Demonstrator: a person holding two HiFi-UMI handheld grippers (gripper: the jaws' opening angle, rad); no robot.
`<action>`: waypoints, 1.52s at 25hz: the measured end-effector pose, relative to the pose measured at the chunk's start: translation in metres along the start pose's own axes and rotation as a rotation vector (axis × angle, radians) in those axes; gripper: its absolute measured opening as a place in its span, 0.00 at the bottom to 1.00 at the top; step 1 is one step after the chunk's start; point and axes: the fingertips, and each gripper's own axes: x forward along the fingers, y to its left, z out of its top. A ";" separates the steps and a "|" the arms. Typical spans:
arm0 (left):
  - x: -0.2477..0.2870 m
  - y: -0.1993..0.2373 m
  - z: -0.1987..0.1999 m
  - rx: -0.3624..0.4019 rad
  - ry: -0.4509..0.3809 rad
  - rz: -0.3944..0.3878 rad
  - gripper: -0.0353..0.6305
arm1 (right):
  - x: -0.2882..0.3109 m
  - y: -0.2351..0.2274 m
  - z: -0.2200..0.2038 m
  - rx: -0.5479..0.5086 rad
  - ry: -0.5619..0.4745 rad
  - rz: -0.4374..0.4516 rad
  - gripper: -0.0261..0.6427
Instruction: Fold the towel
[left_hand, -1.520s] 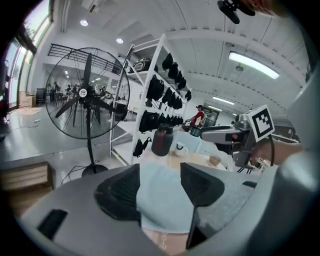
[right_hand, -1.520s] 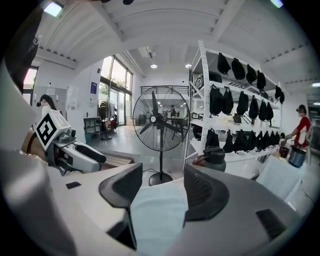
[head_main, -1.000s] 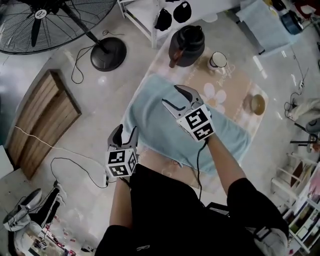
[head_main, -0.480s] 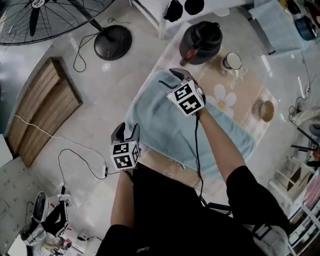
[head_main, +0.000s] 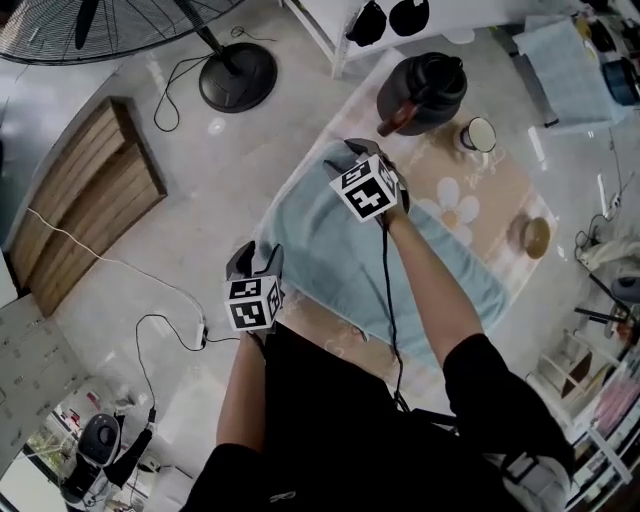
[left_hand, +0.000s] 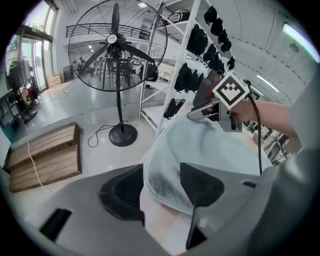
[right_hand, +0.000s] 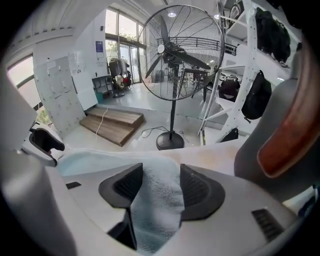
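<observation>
Though spread mostly flat on the table (head_main: 500, 195), the pale blue towel (head_main: 330, 260) is pinched at two corners: left gripper (head_main: 252, 258) clamps the near-left one, right gripper (head_main: 352, 150) the far-left one. One towel, two grippers, one dark kettle (head_main: 425, 90), one mug (head_main: 478, 135), one bowl (head_main: 537, 235). Right gripper has travelled from mid-towel to the far corner; left gripper unmoved.

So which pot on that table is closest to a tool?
The big dark kettle, just beyond the right tool gripping the towel; the white mug and brown bowl sit farther off.
</observation>
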 end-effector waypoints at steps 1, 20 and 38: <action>0.002 0.000 0.000 -0.008 0.000 -0.003 0.40 | 0.001 0.000 -0.002 -0.006 0.008 -0.007 0.39; -0.010 -0.017 0.000 0.003 0.005 -0.098 0.13 | -0.034 0.004 -0.013 -0.108 -0.011 -0.047 0.08; -0.089 -0.106 0.017 0.208 -0.127 -0.322 0.12 | -0.172 0.001 -0.010 0.042 -0.323 -0.248 0.08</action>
